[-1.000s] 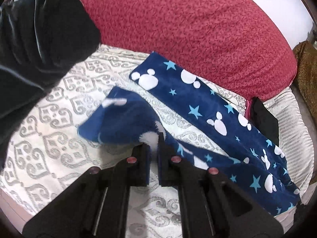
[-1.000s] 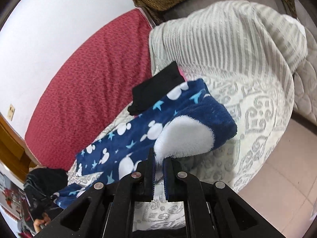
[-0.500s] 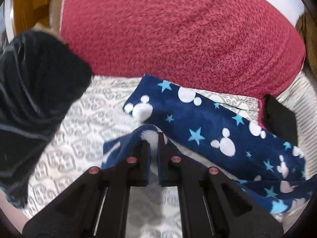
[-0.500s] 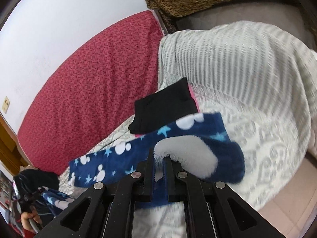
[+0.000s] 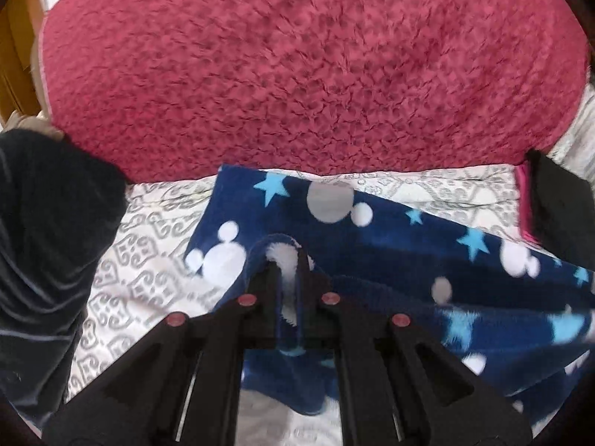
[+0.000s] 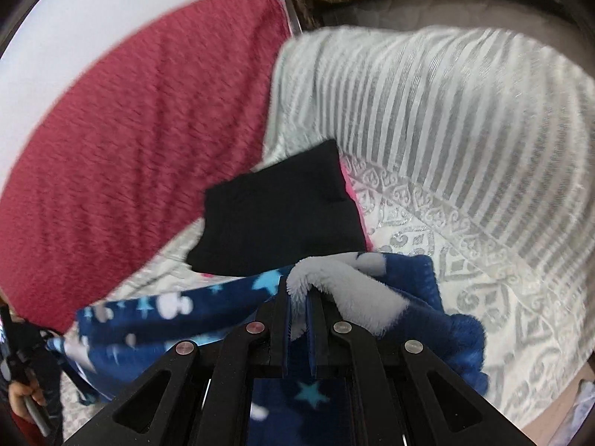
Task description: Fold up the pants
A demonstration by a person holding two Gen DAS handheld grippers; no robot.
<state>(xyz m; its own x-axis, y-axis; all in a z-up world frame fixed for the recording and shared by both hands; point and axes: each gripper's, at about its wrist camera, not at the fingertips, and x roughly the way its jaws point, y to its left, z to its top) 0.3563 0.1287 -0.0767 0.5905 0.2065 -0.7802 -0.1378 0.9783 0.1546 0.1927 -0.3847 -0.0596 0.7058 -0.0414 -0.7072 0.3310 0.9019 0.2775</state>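
Dark blue fleece pants (image 5: 390, 245) with white mouse heads and light blue stars lie across a patterned white bedspread (image 5: 148, 267). My left gripper (image 5: 285, 260) is shut on a fold of the pants at one leg end, lifted over the other leg. My right gripper (image 6: 299, 290) is shut on the pants (image 6: 372, 297) at the other end, where the white inner fleece shows. The lifted layer hangs between both grippers, above the flat leg.
A big red cushion (image 5: 297, 67) backs the bed. A folded black garment (image 6: 282, 219) on something pink lies by the pants' right end. A striped white blanket (image 6: 446, 111) is heaped at the right. A person's dark sleeve (image 5: 44, 241) is at the left.
Both grippers have carried the near leg of the pants away from the bed's front edge, towards the red cushion, over the far leg. Both stay shut on the fabric.
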